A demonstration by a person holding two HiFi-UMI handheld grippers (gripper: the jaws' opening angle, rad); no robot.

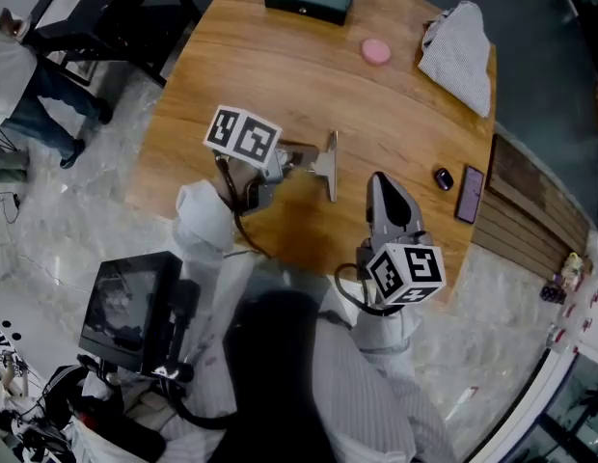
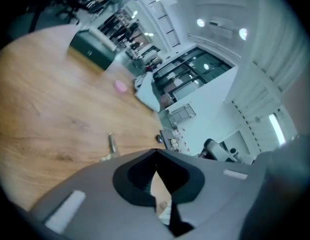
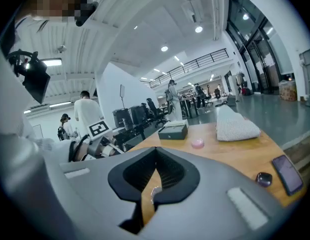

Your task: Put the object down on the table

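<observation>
**1. Object pos.** The metal bar [image 1: 332, 167] lay on the table [image 1: 231, 56], approx. mid-width and toward the near side. A flat plate section joined its left face. It was judged to be set down already; full contact w/ the wood could not be confirmed.

**2. Key relation.** The bar sat just beyond the tips of the left gripper [image 2: 155, 152], on the side toward the person's right. That gripper pointed across the table to the right. The bar's long axis ran crosswise to that line, i.e. from near edge toward far edge. In the left gripper view the bar showed just past the jaw edge, off to one side of where the jaws met and not between them. Touching or just apart: cannot tell.

**3. Nearer unit.** The left gripper was nearer. The right gripper [image 3: 155, 150] stood to the right of the bar's near end, apart from it, pointing away from the person.

**4. Jaw state.**
- Left: closed tip to tip, nothing clamped.
- Right: closed tip to tip, nothing clamped; only wood seen thru the gap behind the tips.

**5. Next move (est.).** Retract the left gripper along its own line, away from the bar. A sideways swing would likely catch the bar broadside and skew it.
</observation>
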